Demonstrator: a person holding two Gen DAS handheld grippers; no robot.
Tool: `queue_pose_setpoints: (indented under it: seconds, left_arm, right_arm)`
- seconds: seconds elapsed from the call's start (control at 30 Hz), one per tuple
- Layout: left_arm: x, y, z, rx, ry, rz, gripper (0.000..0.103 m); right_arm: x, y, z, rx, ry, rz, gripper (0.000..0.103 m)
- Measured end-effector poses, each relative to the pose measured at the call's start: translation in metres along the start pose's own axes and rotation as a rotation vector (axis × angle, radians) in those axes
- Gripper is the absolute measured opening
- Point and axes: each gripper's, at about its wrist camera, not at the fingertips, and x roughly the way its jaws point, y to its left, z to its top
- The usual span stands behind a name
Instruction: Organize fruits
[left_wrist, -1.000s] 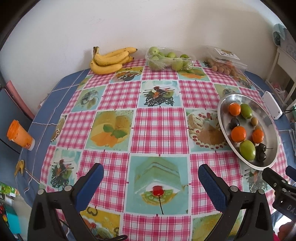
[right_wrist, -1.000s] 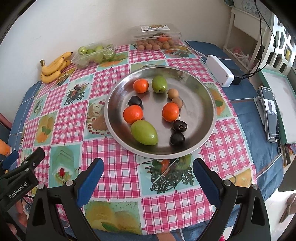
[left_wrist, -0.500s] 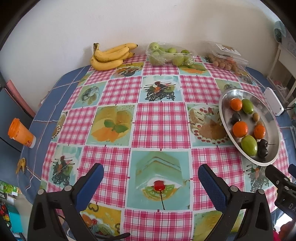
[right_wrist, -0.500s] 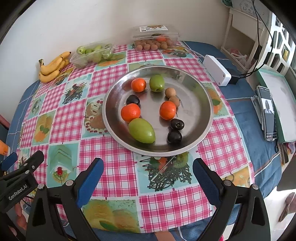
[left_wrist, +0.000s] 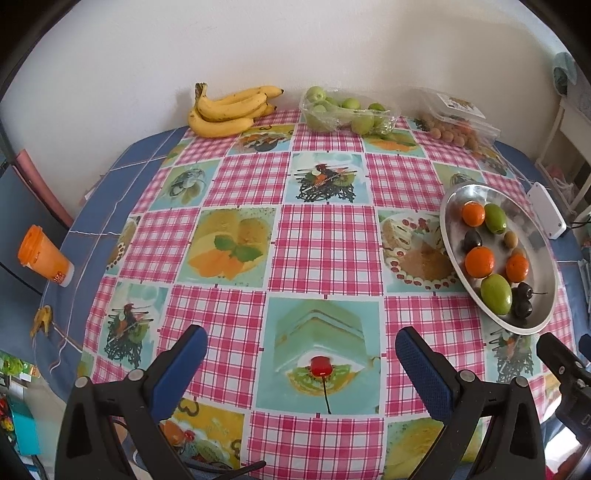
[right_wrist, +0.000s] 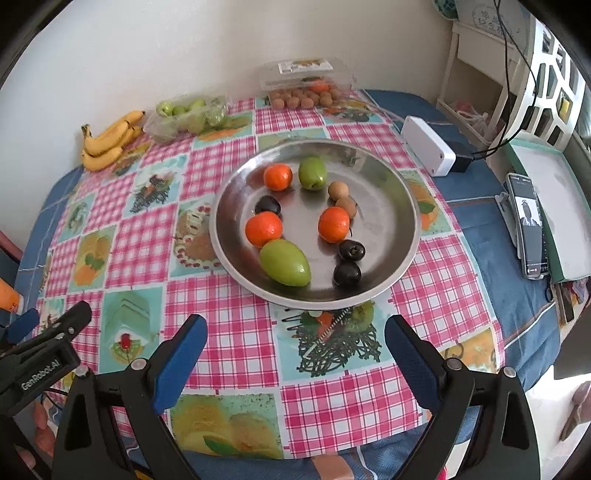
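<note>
A round metal plate (right_wrist: 388, 218) (left_wrist: 543, 273) holds three oranges (right_wrist: 263, 229), two green fruits (right_wrist: 284, 262), dark plums (right_wrist: 347, 273) and two small brown fruits (right_wrist: 338, 190). Bananas (left_wrist: 229, 110) (right_wrist: 107, 142) lie at the table's far edge beside a clear tray of green fruits (left_wrist: 347, 110) (right_wrist: 188, 114) and a clear box of brown fruits (right_wrist: 306, 88) (left_wrist: 458, 122). My left gripper (left_wrist: 301, 354) hovers open over the near tablecloth, left of the plate. In front of the plate, my right gripper (right_wrist: 295, 347) is open and holds nothing.
The checked tablecloth (left_wrist: 325, 251) covers a round blue table. A white box (right_wrist: 426, 149) with a cable sits right of the plate, with a phone (right_wrist: 528, 225) and a green-edged tray (right_wrist: 550, 206) further right. An orange cup (left_wrist: 44, 254) stands at the left edge.
Both grippers have drawn back and risen slightly, so the table and plate look a bit farther away. The fruit has not moved.
</note>
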Motion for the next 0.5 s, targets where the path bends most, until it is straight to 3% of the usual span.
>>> queue_pose_setpoints:
  seconds: [0.5]
  left_arm:
    - [-0.0046,-0.0018,-0.0006,0.009,-0.012,0.010,0.103]
  right_arm:
    - [-0.0013,0.0001,0.0005,-0.002,-0.004,-0.003,0.097]
